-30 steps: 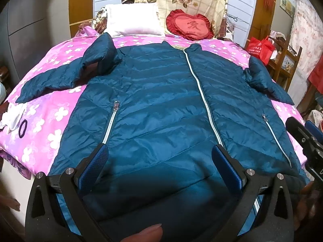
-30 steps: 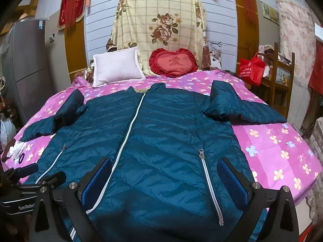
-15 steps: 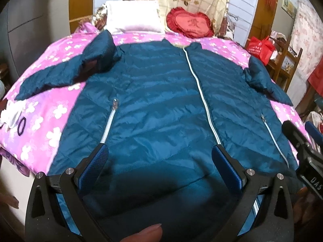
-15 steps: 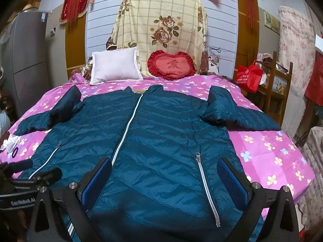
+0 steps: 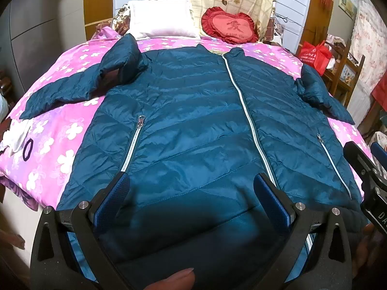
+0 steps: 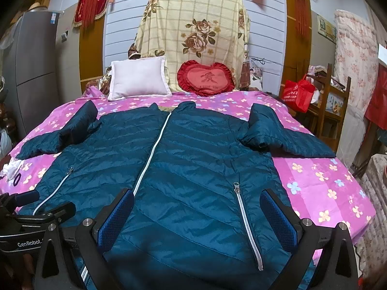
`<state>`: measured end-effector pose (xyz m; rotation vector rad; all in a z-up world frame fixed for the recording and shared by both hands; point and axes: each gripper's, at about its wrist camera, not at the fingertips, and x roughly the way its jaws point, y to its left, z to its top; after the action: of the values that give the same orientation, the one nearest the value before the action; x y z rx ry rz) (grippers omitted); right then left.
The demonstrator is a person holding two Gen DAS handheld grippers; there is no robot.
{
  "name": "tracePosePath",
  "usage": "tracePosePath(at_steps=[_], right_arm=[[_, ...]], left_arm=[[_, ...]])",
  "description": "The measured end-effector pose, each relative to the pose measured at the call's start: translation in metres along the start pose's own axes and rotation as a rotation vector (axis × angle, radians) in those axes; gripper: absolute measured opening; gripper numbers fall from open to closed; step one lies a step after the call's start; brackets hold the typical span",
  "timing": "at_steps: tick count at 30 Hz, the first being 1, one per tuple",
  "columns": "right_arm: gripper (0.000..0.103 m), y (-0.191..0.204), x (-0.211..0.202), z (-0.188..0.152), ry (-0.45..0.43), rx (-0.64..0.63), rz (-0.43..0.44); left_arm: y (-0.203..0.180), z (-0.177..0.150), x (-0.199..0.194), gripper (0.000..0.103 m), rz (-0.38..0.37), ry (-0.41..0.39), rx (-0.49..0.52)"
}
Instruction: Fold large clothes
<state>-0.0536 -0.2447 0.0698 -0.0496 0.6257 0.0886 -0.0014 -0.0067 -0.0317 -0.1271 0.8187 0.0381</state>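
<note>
jacket [image 5: 193, 125]: teal, zipped, flat on pink floral bed [image 5: 60, 133]
left gripper [image 5: 191, 200]: jaws apart, over near hem

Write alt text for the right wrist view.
A dark teal puffer jacket lies zipped, front up, on a bed with a pink flowered cover, sleeves out to both sides. The open right gripper hovers over its hem; a white pillow and red heart cushion sit behind.

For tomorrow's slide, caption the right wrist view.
Open right gripper poised above a zipped teal jacket spread on a pink floral bed.
</note>
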Motion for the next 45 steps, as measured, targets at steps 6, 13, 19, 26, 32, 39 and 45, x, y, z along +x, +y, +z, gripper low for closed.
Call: tracePosePath(at_steps=[6,13,19,26,32,39,45], right_arm=[[0.103,0.0005,0.0004,-0.0006,0.001,0.0,0.001],[0.103,0.0001,0.0002,0.0,0.001,0.001,0.0],[0.103,0.0005,-0.0002,0.0,0.001,-0.002,0.0],[0.103,-0.0011,-0.0002,-0.0002,0.001,-0.005,-0.004],[0.103,-0.0022,-0.0003,-0.0008,0.0,-0.001,-0.001],[0.103,-0.0027,-0.0005,-0.0004,0.0,-0.003,-0.003],[0.103,-0.002,-0.0006,-0.0004,0.0,-0.004,-0.004]], left_arm=[[0.0005,-0.0001,-0.0007,0.102,-0.003,0.002,0.0],[0.0005,0.0007,0.0001,0.102,-0.005,0.003,-0.002],[0.0018,0.0022,-0.0004,0.102,-0.012,-0.001,-0.01],[0.0039,0.0033,-0.0002,0.102,-0.023,0.007,-0.019],[0.0035,0.0051,0.0001,0.102,-0.017,0.006,-0.017],[0.003,0.0043,0.0019,0.102,-0.021,0.01,-0.02],[0.0034,0.004,0.0017,0.102,-0.019,0.007,-0.018]])
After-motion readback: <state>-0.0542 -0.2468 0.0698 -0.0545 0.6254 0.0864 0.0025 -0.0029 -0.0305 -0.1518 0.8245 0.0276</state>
